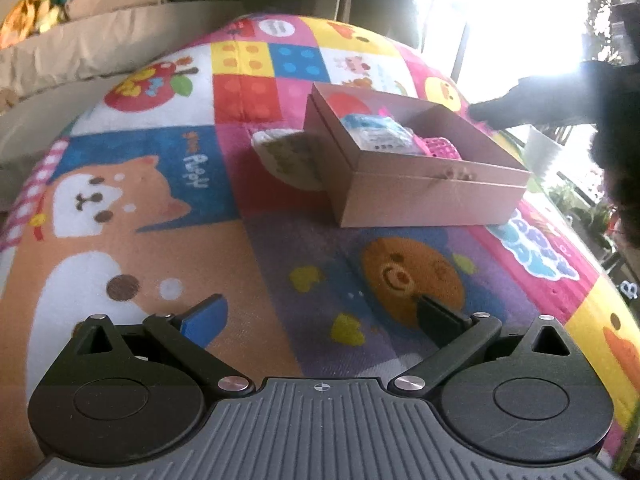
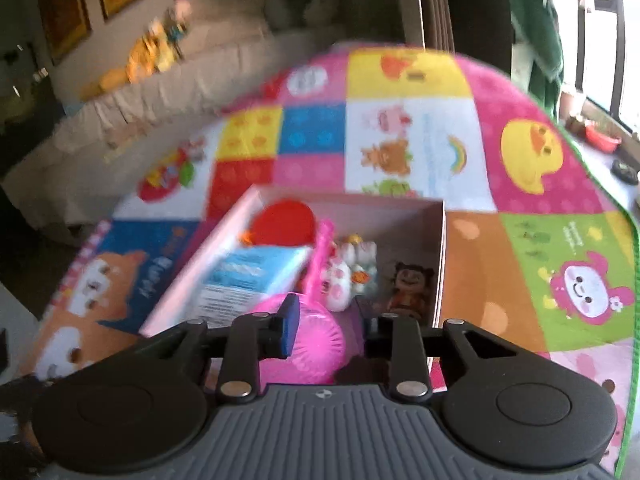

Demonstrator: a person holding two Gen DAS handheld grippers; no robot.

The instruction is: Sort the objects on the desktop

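A pink cardboard box (image 1: 432, 196) stands on the colourful play mat (image 1: 160, 220) and holds a blue-white packet (image 1: 380, 136), a red round thing (image 1: 344, 106) and a pink perforated item (image 1: 438, 148). A white patterned object (image 1: 288, 156) lies against the box's left side. My left gripper (image 1: 320, 316) is open and empty, low over the mat in front of the box. My right gripper (image 2: 326, 320) is over the box (image 2: 438, 264), jaws partly open with a pink round toy (image 2: 316, 344) between them; contact is unclear. The box also holds the blue packet (image 2: 248, 276), a red ball (image 2: 284, 222), white figures (image 2: 344, 276) and a brown figure (image 2: 412, 284).
A beige sofa (image 1: 80, 48) with toys lies behind the mat. A bright window (image 1: 500, 20) and plants are at the right. The other arm shows dark at the right edge (image 1: 560, 96). Mat edge with green trim (image 2: 628, 240) runs at the right.
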